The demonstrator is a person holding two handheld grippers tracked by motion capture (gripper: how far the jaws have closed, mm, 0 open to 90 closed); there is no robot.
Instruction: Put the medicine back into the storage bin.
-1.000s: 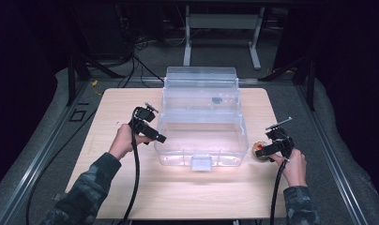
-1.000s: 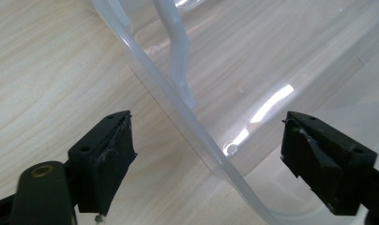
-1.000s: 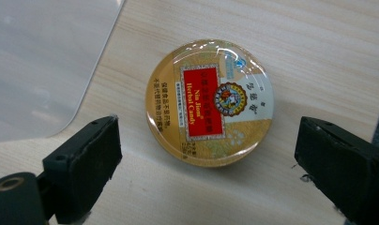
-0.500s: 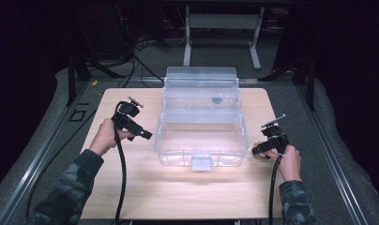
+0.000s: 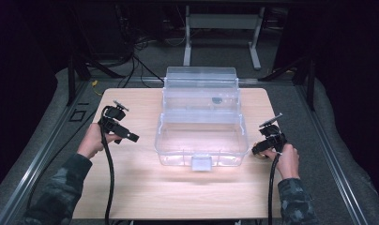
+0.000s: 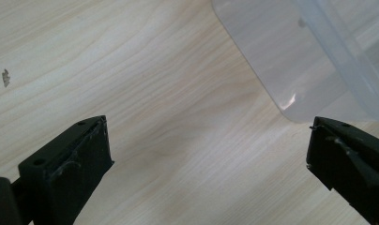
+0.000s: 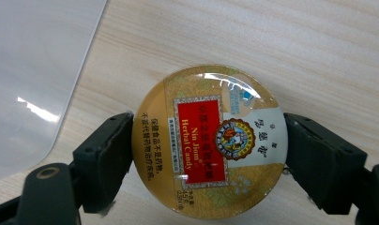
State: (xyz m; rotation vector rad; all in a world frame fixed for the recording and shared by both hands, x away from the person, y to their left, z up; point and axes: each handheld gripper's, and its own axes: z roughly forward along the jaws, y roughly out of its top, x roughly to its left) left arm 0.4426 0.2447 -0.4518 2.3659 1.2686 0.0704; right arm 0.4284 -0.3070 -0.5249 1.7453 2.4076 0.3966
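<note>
Bench (image 5: 131, 187) shows pale matt wood grain; storage box (image 5: 200, 131) is clear, smooth, glossy plastic; candy tin (image 7: 208, 140) carries a glossy printed lid with glare; right gripper (image 7: 208, 145) pads appear matt black plastic, lightly scuffed.

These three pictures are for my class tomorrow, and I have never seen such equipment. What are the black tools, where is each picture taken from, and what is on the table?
A person sits at a wooden table and holds a hand-operated two-jaw gripper in each hand; there is no robot arm.

The high view looks down from above the person's side. A clear plastic box stands mid-table with its lid raised.

The other two pictures come from cameras riding on the grippers, looking along their black jaws.

The left gripper is open over bare wood, beside a corner of the box.

The right gripper has its jaws against both sides of a round golden candy tin, which appears to be lying on the table right of the box.
</note>
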